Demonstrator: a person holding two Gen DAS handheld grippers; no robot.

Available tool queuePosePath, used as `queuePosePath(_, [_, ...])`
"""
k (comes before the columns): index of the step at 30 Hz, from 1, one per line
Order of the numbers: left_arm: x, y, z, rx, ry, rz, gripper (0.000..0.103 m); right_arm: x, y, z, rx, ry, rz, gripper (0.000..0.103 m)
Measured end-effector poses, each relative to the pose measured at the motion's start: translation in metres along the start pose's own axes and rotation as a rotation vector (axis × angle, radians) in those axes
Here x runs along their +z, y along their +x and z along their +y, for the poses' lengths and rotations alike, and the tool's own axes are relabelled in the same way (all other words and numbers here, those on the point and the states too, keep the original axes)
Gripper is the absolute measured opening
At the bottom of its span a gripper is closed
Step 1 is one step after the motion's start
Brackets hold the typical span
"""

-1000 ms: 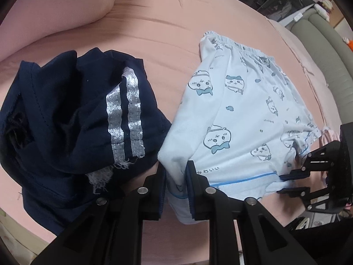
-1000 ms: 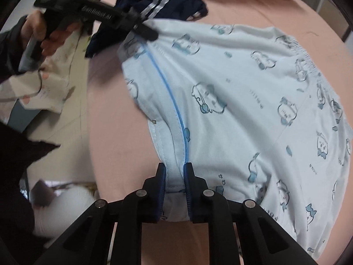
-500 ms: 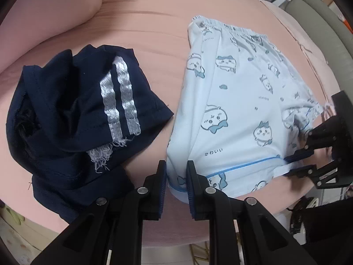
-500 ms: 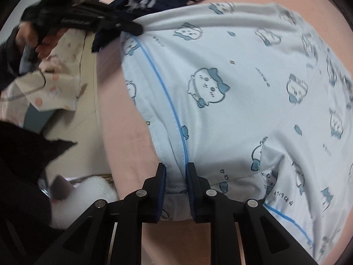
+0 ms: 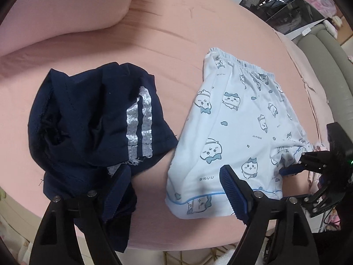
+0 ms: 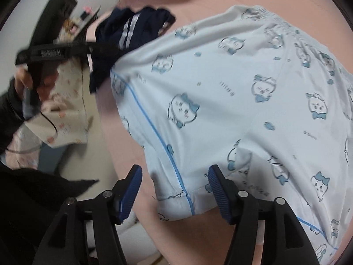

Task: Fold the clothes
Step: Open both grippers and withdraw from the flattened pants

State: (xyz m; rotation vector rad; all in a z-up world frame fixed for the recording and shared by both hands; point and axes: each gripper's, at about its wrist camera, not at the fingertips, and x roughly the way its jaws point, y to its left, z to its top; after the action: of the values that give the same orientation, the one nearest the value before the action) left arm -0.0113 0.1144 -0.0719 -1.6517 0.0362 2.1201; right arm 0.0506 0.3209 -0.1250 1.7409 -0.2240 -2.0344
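Pale-blue cartoon-print cotton shorts (image 5: 233,137) lying on pink bedsheet (image 5: 172,50); crumpled navy silver-striped garment (image 5: 97,128) beside shorts. L gripper (image 5: 174,190), R gripper (image 6: 174,190): both opening, gripping nothing, hem btwn jaws.

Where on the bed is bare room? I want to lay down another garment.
Free: the pink sheet beyond both garments, up to the pillow. Crowded: the near edge, where navy shorts and printed shorts nearly meet.

Soft matt pale-blue printed cotton shorts (image 5: 238,132), navy knit garment (image 5: 88,128) with cracked shiny silver stripes (image 5: 139,130), smooth matt pink bedsheet (image 5: 172,44), ribbed blue rubbery pads (image 6: 217,190) on matt black plastic fingers.
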Motion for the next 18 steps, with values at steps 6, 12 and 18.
queuePosePath(6, [0.006,0.007,-0.019,0.038,0.052,0.002,0.082,0.006,-0.038,-0.033,-0.045,0.086,-0.109,0.066])
queuePosePath(12, [0.013,0.010,-0.034,0.034,0.075,0.006,0.082,0.000,-0.063,-0.075,-0.033,0.259,-0.217,0.069])
queuePosePath(18, [0.017,0.008,-0.053,0.037,0.098,0.001,0.082,-0.015,-0.066,-0.099,-0.058,0.358,-0.237,0.070])
